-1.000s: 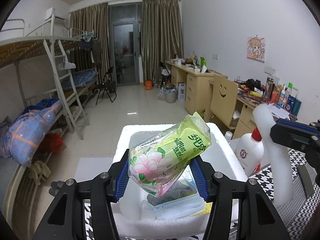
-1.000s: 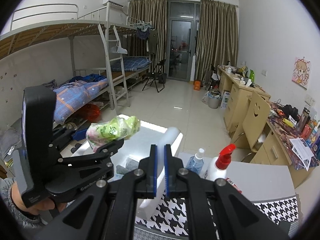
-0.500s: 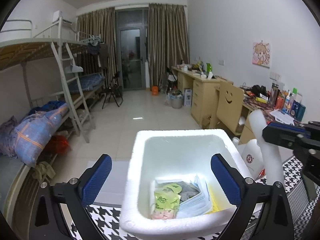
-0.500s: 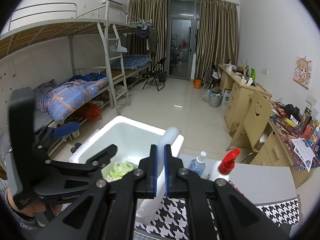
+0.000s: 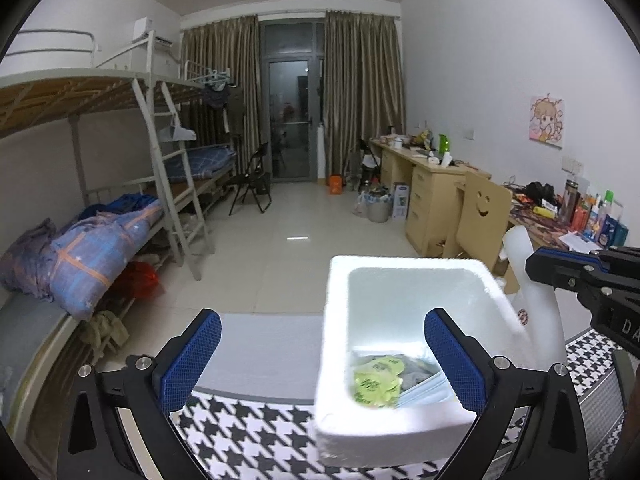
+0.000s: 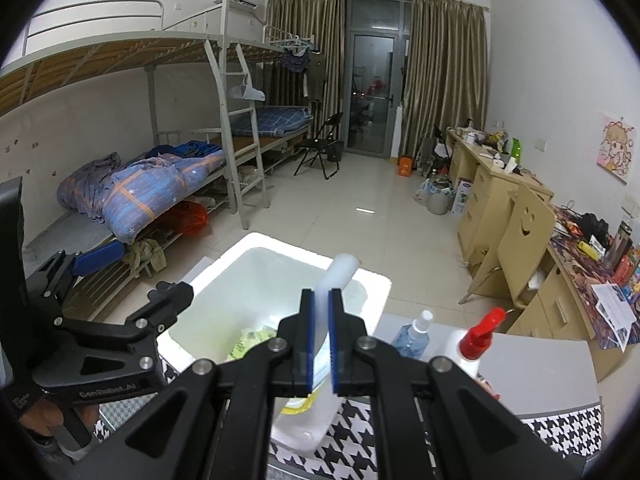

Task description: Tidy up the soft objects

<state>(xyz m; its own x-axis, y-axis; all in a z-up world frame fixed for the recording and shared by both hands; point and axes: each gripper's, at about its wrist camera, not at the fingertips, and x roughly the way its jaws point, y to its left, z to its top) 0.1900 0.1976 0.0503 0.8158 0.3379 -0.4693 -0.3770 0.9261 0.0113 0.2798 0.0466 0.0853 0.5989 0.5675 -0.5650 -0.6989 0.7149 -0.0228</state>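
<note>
A white foam box [image 5: 336, 360] stands on the houndstooth tablecloth; it also shows in the right wrist view [image 6: 256, 248]. Inside lie a green tissue pack [image 5: 376, 380], a blue face mask [image 5: 424, 390] and grey cloth. My left gripper [image 5: 320, 356] is open and empty, its jaws wide apart over the box's left wall. My right gripper [image 6: 320, 340] is shut on a white foam strip [image 6: 340, 272] that sticks up beside the box; the strip [image 5: 528, 300] also shows at the right of the left wrist view.
A clear spray bottle [image 6: 412, 332] and a white bottle with a red trigger [image 6: 476, 344] stand right of the box. The houndstooth cloth [image 5: 248, 432] covers the table. Behind are a bunk bed [image 5: 104, 216], desks and a chair.
My left gripper opened and let the tissue pack drop into the foam box, then shifted left. My right gripper has kept its hold on the foam strip.
</note>
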